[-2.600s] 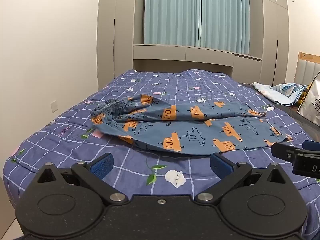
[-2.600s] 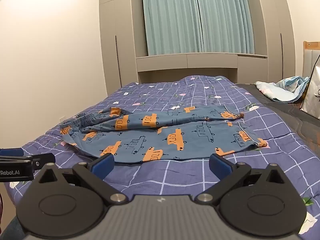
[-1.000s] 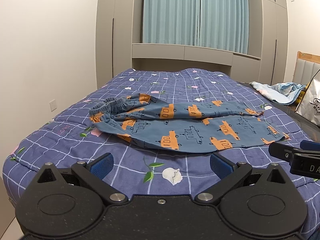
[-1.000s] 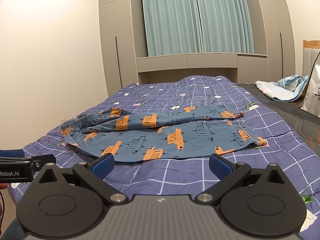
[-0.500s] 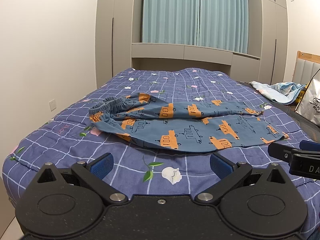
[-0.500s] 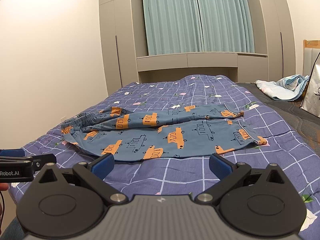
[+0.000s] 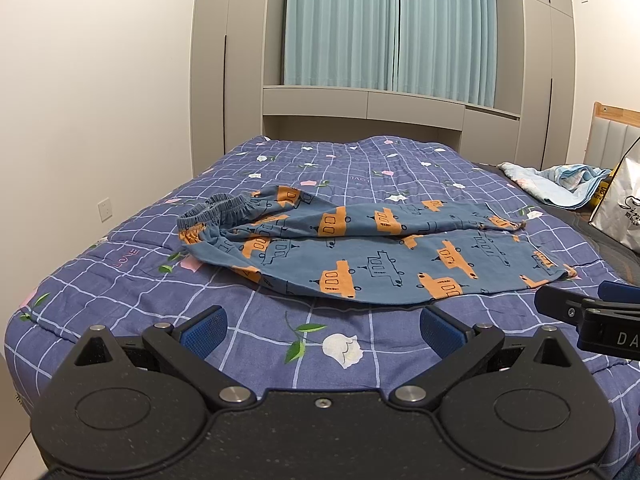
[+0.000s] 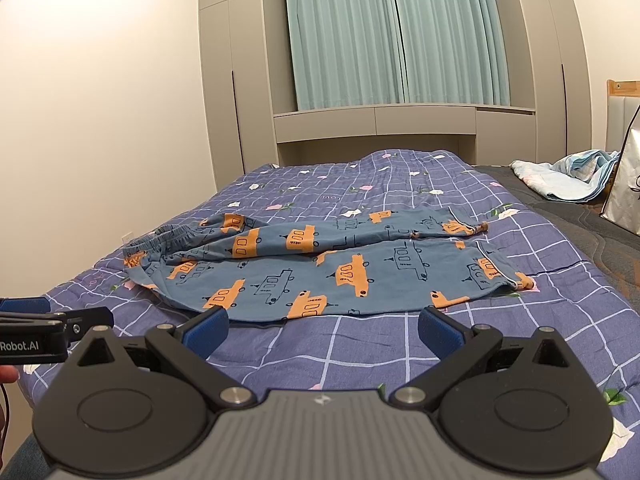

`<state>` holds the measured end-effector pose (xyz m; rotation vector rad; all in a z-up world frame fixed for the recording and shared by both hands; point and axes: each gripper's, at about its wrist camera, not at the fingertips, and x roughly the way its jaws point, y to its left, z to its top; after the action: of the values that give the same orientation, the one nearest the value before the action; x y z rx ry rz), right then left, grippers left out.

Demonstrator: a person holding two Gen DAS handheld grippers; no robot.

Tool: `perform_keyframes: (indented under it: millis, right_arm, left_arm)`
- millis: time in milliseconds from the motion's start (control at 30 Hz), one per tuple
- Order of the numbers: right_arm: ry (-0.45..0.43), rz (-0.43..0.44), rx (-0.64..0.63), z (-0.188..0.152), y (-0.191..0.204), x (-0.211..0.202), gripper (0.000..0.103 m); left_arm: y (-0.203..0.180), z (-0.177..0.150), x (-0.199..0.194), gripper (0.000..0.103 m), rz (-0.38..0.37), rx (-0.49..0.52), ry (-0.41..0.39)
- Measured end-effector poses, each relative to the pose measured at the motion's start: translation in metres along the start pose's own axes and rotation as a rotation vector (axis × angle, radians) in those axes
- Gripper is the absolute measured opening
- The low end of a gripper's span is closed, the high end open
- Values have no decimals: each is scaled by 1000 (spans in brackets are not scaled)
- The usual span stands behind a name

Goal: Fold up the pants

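Note:
Blue pants (image 7: 360, 252) with orange vehicle prints lie spread across the bed, waistband (image 7: 218, 210) at the left, leg ends at the right; they also show in the right wrist view (image 8: 320, 268). The two legs lie side by side, partly overlapping. My left gripper (image 7: 320, 330) is open and empty, hovering near the bed's front edge, short of the pants. My right gripper (image 8: 322, 330) is open and empty, just short of the pants' near hem. Each gripper shows at the edge of the other's view.
The bed has a purple checked quilt (image 7: 360, 168) with flowers. A light blue blanket (image 7: 560, 184) and a white bag (image 7: 620, 208) lie at the right. Grey wardrobes and teal curtains (image 7: 392, 28) stand behind; a white wall is on the left.
Both grippers have drifted slightly, so the pants sit a little differently in each view. The pants have not moved and both grippers stay open.

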<state>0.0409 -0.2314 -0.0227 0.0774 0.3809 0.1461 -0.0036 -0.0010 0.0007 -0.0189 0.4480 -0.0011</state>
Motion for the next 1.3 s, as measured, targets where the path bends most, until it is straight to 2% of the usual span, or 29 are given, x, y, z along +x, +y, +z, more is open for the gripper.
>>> perform_keyframes:
  millis: [567, 733, 967, 1300]
  right_arm:
    - [13, 1, 0, -4, 0, 0, 103]
    - [35, -7, 0, -3, -1, 3, 103]
    - [138, 5, -1, 8, -5, 19, 103]
    - [154, 0, -64, 37, -5, 39, 103]
  left_arm:
    - [-6, -3, 2, 102, -5, -3, 8]
    - [-6, -4, 5, 102, -15, -17, 41]
    - [5, 15, 28, 102, 11, -31, 128]
    - [20, 67, 51, 102, 2, 6, 102]
